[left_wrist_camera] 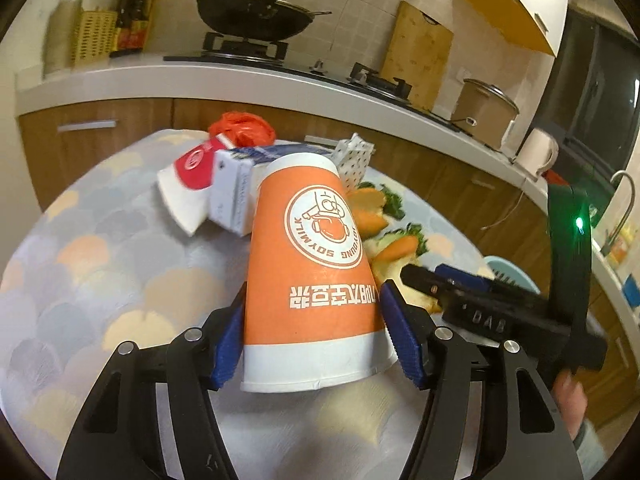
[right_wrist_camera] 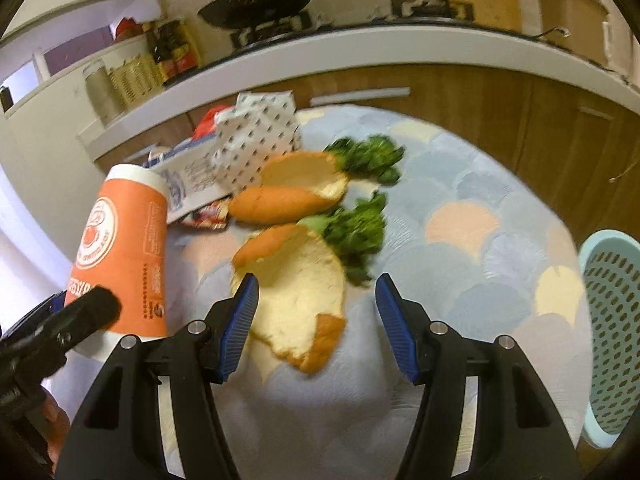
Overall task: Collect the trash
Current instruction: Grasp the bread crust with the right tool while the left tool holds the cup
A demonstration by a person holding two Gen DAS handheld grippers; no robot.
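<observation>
On the round table (left_wrist_camera: 100, 240), covered with a scallop-patterned cloth, an orange paper cup (left_wrist_camera: 308, 264) was seen upside down and tilted, its wide white rim nearest the left wrist camera. The left claw (left_wrist_camera: 312, 336) was set around the cup's lower band, with both blue pads lying against the paper, so the cup was judged to be clamped, though lightly. Such a cup was judged to be light, thin-walled and easily crushed; a hold close to the rolled rim, where the wall is stiffest, was thought best, with modest pressure so that the cone would not slip out. Behind the cup a white-and-red wrapper (left_wrist_camera: 188, 184), a white carton (left_wrist_camera: 232, 196), a dotted paper bag (left_wrist_camera: 354, 160) and a red plastic bag (left_wrist_camera: 244, 128) were heaped. The right claw (right_wrist_camera: 316, 320) was held apart, with nothing between its pads, above soft carrot-shaped scraps (right_wrist_camera: 296, 292) with green tops, which were judged to be floppy and best taken at a thick edge. At the right edge of the right wrist view a pale blue perforated basket (right_wrist_camera: 612, 320) was seen just beside the table, presumably the place for the trash.
</observation>
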